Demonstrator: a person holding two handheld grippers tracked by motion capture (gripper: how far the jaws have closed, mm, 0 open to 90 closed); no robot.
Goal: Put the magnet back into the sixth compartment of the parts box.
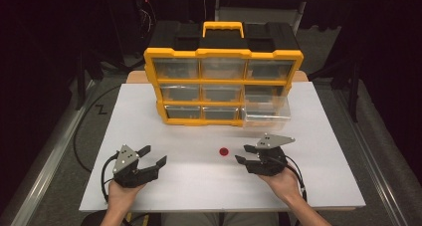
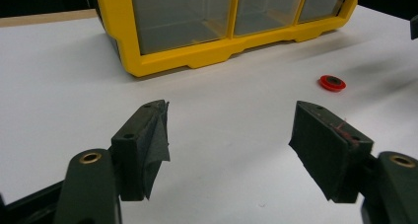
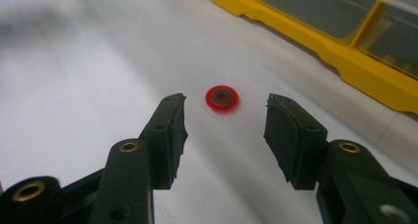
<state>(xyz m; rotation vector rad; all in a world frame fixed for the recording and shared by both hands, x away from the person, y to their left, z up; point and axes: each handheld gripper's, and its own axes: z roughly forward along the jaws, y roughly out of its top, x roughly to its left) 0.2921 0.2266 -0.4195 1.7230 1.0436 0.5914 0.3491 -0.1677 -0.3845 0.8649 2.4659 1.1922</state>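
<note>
A small red ring with a dark centre [image 1: 224, 151] lies flat on the white tabletop [image 1: 139, 121], between the two grippers. My right gripper [image 1: 243, 154] points left toward it. In the right gripper view the ring [image 3: 222, 98] sits just beyond the tips of the right gripper [image 3: 224, 120], whose jaws stand partly apart with nothing between the pads. My left gripper [image 1: 154, 155] rests at the near left, wide open and empty. In the left gripper view the left gripper [image 2: 229, 130] faces bare table, with the ring [image 2: 331, 82] farther off to the right.
A yellow and black organizer [image 1: 222, 81] with clear drawers and a yellow handle stands at the back of the table. Its lower right drawer [image 1: 266, 111] is pulled out toward me. The organizer's yellow base [image 3: 345, 61] runs close behind the ring.
</note>
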